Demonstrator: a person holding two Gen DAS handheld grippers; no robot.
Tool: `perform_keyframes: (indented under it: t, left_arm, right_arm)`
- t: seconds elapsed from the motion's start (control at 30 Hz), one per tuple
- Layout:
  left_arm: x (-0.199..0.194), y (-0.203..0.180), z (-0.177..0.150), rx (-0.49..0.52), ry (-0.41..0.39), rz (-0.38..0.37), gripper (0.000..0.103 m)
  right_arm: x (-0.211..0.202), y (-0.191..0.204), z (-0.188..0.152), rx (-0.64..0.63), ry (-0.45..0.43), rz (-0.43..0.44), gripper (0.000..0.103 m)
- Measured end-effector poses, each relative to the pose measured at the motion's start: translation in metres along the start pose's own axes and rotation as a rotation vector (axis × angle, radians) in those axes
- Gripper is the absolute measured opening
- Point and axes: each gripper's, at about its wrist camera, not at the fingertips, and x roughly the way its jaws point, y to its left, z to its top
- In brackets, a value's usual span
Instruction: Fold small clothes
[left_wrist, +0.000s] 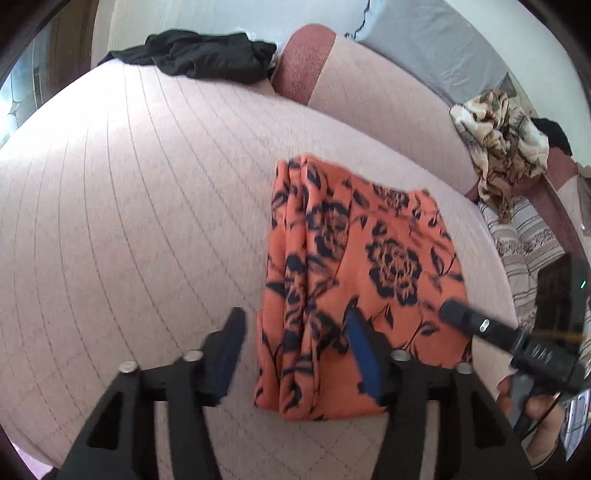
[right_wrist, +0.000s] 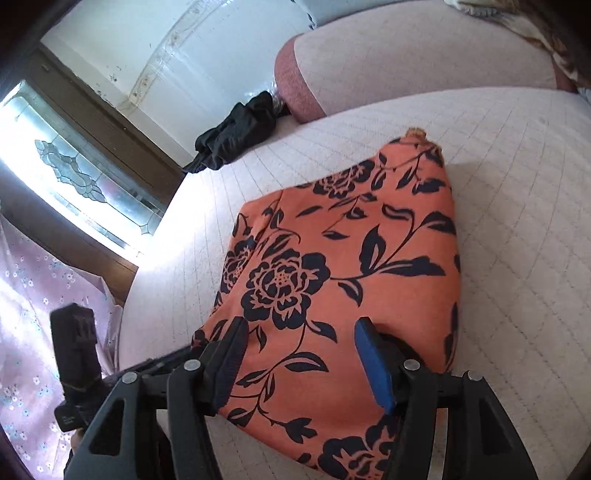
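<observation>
One big surface fills both views: a pale pink bed (left_wrist: 129, 221) with thin grid lines, which I see again from the right wrist (right_wrist: 517, 221). At its far side sits a long pink bolster with a darker rose end cap (left_wrist: 306, 62), also in the right view (right_wrist: 295, 85). Next down in size, the orange garment with dark floral print (left_wrist: 354, 273) lies flat on the bed, folded into a rough rectangle with bunched layers along its left edge; from the right wrist it spreads right under my camera (right_wrist: 351, 258). A crumpled black cloth (left_wrist: 207, 55) sits at the far edge of the bed beside the bolster cap, well apart from the orange piece (right_wrist: 236, 136). A tan and cream patterned cloth (left_wrist: 506, 147) is heaped at the right, off the folding area. My left tool (left_wrist: 295, 328) is spread wide, empty, hovering over the garment's near left edge, with the bunched layers showing between the fingers. My right tool (right_wrist: 301, 339) is also spread wide, holding nothing, both fingers low over the near part of the orange fabric; can't tell if they touch it. The right tool's dark body (left_wrist: 517, 343) pokes in at the left view's lower right.
</observation>
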Motion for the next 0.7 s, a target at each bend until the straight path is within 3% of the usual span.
perform_keyframes:
  t: [0.07,0.2,0.23,0.27,0.3,0.37,0.5,0.57,0.6,0.7]
  left_arm:
    - [0.009,-0.005,0.027,0.008,-0.017,-0.015,0.078]
    - [0.080,-0.014,0.074,-0.003,0.097,-0.047,0.073]
    - [0.095,-0.016,0.081,0.015,0.116,-0.041,0.051]
    - [0.111,-0.017,0.086,0.041,0.140,-0.010,0.020]
    - [0.125,-0.014,0.088,0.043,0.165,0.014,0.018]
    - [0.133,-0.006,0.092,-0.007,0.163,-0.012,0.017]
    - [0.110,-0.018,0.085,0.068,0.110,0.039,0.024]
    - [0.093,-0.021,0.075,0.090,0.079,0.078,0.047]
    - [0.083,-0.022,0.069,0.094,0.059,0.096,0.052]
    - [0.051,-0.024,0.046,0.139,0.022,0.145,0.055]
  right_arm:
    - [0.009,-0.002,-0.006,-0.003,0.015,0.000,0.064]
    - [0.010,-0.002,-0.010,-0.014,0.008,0.010,0.066]
    - [0.011,-0.002,-0.009,-0.012,0.010,0.012,0.066]
    - [0.011,-0.002,-0.009,-0.015,0.011,0.014,0.067]
    - [0.012,-0.001,-0.009,-0.018,0.011,0.014,0.067]
    - [0.012,-0.001,-0.011,-0.023,0.011,0.018,0.067]
    - [0.014,0.001,-0.013,-0.039,0.008,0.010,0.070]
    - [0.015,0.003,-0.014,-0.042,0.007,0.010,0.072]
    - [0.015,0.004,-0.015,-0.045,0.005,0.005,0.072]
    - [0.014,0.006,-0.014,-0.047,0.008,-0.002,0.073]
